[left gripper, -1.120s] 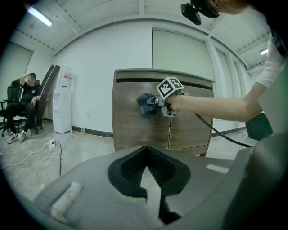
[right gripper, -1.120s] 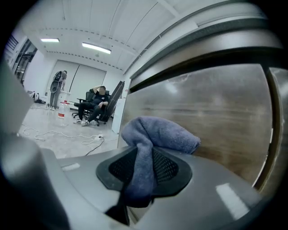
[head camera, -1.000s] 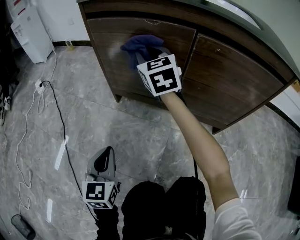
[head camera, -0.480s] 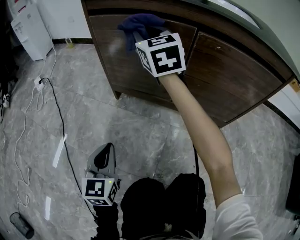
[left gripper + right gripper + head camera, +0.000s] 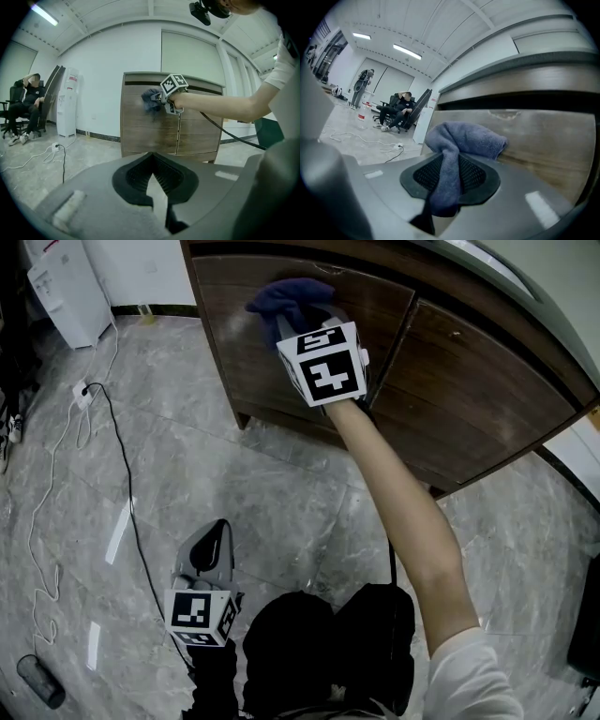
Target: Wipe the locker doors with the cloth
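Note:
A blue cloth (image 5: 286, 296) is pressed on the upper part of the left door (image 5: 253, 362) of a dark wood locker. My right gripper (image 5: 305, 315) is shut on the cloth (image 5: 457, 140), which bunches against the door (image 5: 543, 136) ahead of the jaws. The right door (image 5: 469, 399) is closed beside it. My left gripper (image 5: 208, 563) hangs low over the floor, away from the locker, jaws shut with nothing in them. In the left gripper view the locker (image 5: 140, 131) stands ahead with the cloth (image 5: 151, 101) on it.
A black cable (image 5: 122, 493) and a white cord (image 5: 42, 512) trail over the grey marble floor at the left. A white appliance (image 5: 61, 287) stands by the wall. A person (image 5: 23, 110) sits in a chair far to the left.
The right gripper with the cloth rose to the top of the left door, then came slightly down and right. The left gripper stayed low.

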The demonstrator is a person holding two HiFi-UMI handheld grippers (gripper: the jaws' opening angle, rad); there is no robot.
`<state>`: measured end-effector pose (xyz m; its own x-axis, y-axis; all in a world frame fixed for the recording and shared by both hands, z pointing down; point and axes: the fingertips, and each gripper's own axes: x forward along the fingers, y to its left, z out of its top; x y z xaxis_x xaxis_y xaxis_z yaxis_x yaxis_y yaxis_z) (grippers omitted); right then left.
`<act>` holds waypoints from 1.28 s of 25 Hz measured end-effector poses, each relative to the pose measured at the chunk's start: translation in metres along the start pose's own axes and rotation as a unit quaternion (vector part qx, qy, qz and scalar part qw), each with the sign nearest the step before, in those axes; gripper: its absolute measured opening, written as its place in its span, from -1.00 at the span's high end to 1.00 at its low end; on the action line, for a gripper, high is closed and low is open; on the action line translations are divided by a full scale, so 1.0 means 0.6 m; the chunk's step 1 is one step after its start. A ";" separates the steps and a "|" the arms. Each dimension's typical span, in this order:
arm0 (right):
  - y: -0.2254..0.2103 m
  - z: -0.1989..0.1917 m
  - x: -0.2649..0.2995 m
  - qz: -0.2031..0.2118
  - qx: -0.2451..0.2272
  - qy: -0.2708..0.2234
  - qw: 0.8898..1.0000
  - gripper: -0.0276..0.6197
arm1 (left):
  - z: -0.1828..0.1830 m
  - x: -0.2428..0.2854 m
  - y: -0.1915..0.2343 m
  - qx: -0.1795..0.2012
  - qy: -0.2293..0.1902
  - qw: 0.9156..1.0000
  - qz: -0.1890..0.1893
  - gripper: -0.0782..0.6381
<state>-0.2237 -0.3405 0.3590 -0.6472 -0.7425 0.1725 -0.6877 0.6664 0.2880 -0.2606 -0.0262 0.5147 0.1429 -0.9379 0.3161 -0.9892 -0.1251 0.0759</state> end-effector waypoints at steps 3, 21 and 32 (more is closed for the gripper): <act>0.023 -0.046 0.012 0.007 0.003 0.019 1.000 0.59 | -0.004 -0.001 0.006 -0.001 0.002 1.000 0.003 0.78; 0.105 -0.240 0.071 0.038 0.023 0.098 0.994 0.59 | -0.027 0.005 0.040 -0.011 0.017 1.000 0.023 0.78; 0.153 -0.338 0.105 0.054 0.051 0.142 0.987 0.59 | -0.035 -0.002 0.064 -0.018 0.022 0.999 0.037 0.78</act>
<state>-0.2610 -0.3401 0.5873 -0.6100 -0.6465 0.4581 -0.6588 0.7351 0.1601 -0.2978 -0.0233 0.5371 0.0722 -0.9287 0.3636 -0.9955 -0.0443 0.0843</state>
